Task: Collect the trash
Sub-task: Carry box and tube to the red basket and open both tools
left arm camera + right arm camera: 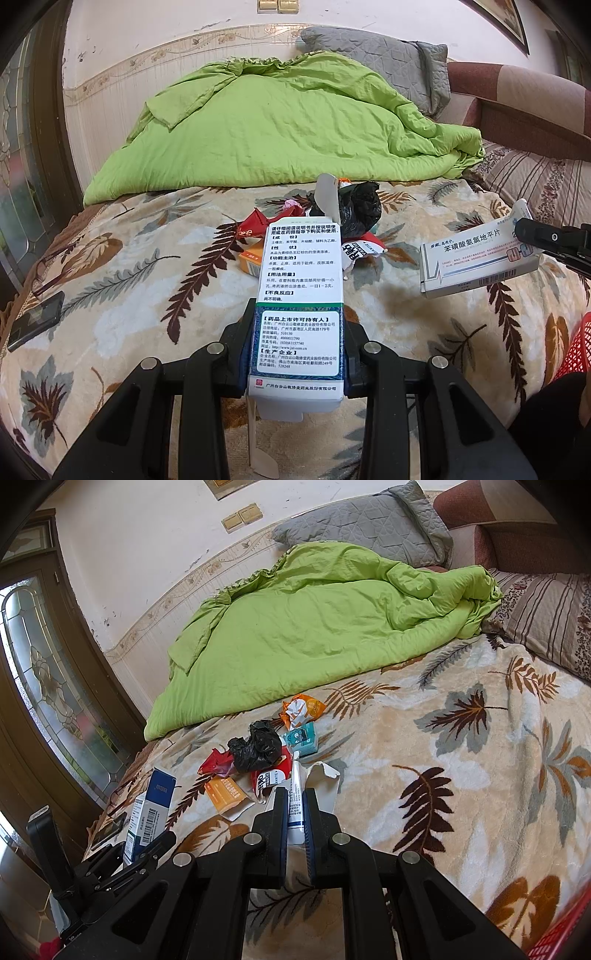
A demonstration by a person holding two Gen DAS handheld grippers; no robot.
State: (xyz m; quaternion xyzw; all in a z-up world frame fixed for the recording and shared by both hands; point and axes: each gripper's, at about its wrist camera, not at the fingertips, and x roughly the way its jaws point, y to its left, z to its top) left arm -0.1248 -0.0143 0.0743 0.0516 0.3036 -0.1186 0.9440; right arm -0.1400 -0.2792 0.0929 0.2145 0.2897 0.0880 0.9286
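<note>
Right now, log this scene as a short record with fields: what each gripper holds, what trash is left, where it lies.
left gripper: shut on a tall medicine box, held above the bed
right gripper: shut on a flat white medicine box, gripped by its thin edge
trash left: black plastic bag, red wrapper, small orange box, orange snack wrapper, teal packet
where: piled mid-bed on the leaf-print blanket, in front of the green quilt
other: phone near the blanket's left edge
</note>
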